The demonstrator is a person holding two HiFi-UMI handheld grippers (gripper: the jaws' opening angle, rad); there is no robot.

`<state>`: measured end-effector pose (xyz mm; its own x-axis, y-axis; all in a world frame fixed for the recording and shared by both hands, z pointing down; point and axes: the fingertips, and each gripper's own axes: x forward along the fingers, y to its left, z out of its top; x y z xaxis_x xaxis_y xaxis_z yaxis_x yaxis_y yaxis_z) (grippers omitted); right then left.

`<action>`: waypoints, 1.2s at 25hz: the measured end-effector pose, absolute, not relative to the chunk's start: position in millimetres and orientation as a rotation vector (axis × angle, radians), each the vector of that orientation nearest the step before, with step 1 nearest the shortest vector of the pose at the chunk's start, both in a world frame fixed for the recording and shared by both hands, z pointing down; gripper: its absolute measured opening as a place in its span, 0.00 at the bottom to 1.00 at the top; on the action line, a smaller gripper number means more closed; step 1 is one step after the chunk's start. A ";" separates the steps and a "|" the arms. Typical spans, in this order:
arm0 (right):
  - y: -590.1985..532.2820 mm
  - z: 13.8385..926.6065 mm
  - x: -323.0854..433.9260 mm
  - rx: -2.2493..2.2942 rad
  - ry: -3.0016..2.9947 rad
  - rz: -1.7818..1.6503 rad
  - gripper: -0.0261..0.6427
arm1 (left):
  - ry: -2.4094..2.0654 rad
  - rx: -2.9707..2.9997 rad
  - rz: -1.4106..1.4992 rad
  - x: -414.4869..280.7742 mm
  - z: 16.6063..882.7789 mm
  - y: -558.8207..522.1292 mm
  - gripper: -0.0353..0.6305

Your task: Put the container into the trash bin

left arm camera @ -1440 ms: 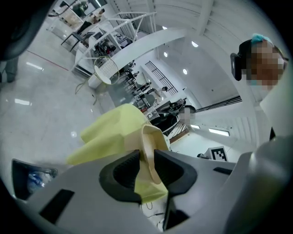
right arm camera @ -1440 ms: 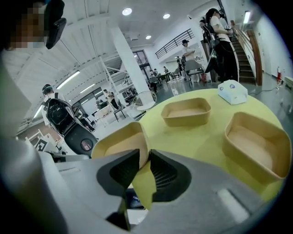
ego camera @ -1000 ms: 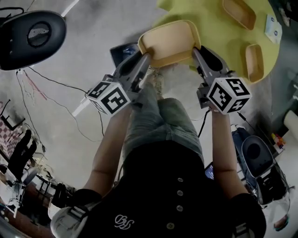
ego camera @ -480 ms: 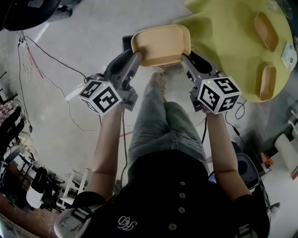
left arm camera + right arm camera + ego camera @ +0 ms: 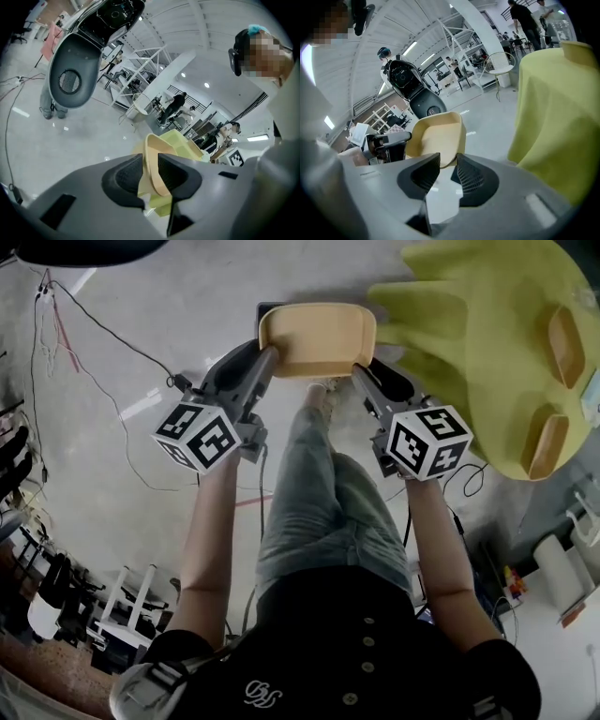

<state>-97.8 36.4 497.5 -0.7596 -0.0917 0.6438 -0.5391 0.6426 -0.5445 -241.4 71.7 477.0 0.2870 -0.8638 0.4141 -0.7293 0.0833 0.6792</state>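
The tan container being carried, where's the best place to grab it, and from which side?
Pinch the container's thin wall at the rim, one jaw inside, one outside, coming from the near side at both corners. It is wide, shallow and open side up, so the left gripper and right gripper on opposite corners likely keep it level.

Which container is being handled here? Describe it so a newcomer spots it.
Left of the yellow-clothed table, over the floor, a tan rectangular container hangs between the left gripper and right gripper. Its two lookalikes sit on the table.
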 end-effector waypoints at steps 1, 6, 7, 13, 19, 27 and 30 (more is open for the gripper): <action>37.1 502.0 -98.2 0.482 -2.276 1.016 0.20 | -1.473 1.669 -0.178 -241.1 482.4 73.5 0.21; 42.0 525.9 -105.8 0.436 -2.252 1.024 0.22 | -1.489 1.628 -0.128 -243.0 512.3 83.3 0.21; 44.1 530.1 -106.1 0.430 -2.246 1.025 0.22 | -1.493 1.620 -0.119 -242.5 517.0 86.4 0.21; 52.5 557.9 -96.5 0.417 -2.208 1.050 0.22 | -1.468 1.592 -0.093 -232.0 545.7 94.2 0.21; 72.7 591.4 -88.3 0.414 -2.148 1.069 0.24 | -1.442 1.606 -0.039 -226.1 573.2 98.9 0.21; 59.2 649.2 -105.2 0.460 -2.127 1.108 0.29 | -1.441 1.588 0.021 -239.5 634.3 83.6 0.21; 60.9 654.0 -102.4 0.473 -2.128 1.107 0.32 | -1.471 1.574 0.079 -234.2 645.1 83.9 0.26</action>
